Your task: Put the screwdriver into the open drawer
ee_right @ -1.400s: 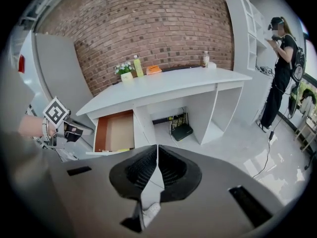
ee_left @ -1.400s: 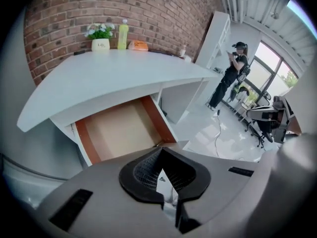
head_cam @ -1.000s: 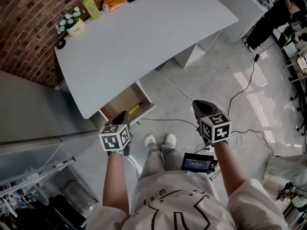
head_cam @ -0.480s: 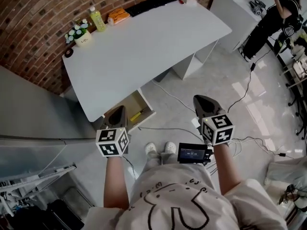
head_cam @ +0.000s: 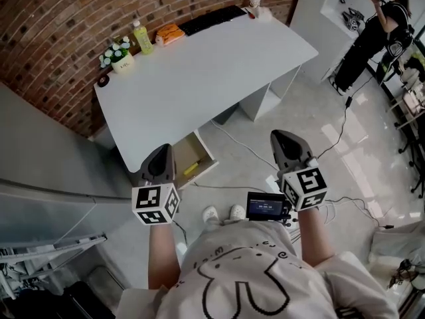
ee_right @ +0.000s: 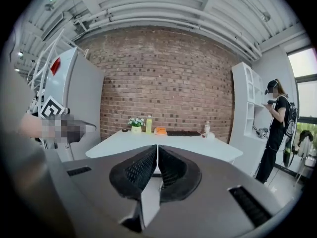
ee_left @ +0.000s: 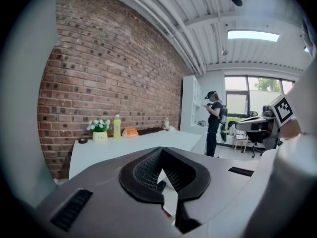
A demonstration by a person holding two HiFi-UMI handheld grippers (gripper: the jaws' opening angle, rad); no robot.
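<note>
In the head view the open drawer (head_cam: 178,153) juts out from under the white desk (head_cam: 199,72). A yellow-handled screwdriver (head_cam: 192,168) lies inside it near its front. My left gripper (head_cam: 161,155) hovers high above the drawer's left side, shut and empty. Over the floor to the right of the drawer my right gripper (head_cam: 283,139) is also shut and empty. Both point roughly level toward the desk. In the left gripper view the left gripper (ee_left: 161,151) has its pads together, as does the right gripper (ee_right: 157,148) in the right gripper view.
On the desk's far edge stand a flower pot (head_cam: 120,58), a green bottle (head_cam: 139,36), an orange pack (head_cam: 170,32) and a keyboard (head_cam: 214,19). A grey cabinet (head_cam: 46,158) is at left. Cables (head_cam: 339,131) cross the floor. A person (head_cam: 373,28) stands far right.
Both grippers have risen and tipped up toward level, staying shut. The screwdriver stays in the drawer. The head view now takes in more of the desk and brick wall.
</note>
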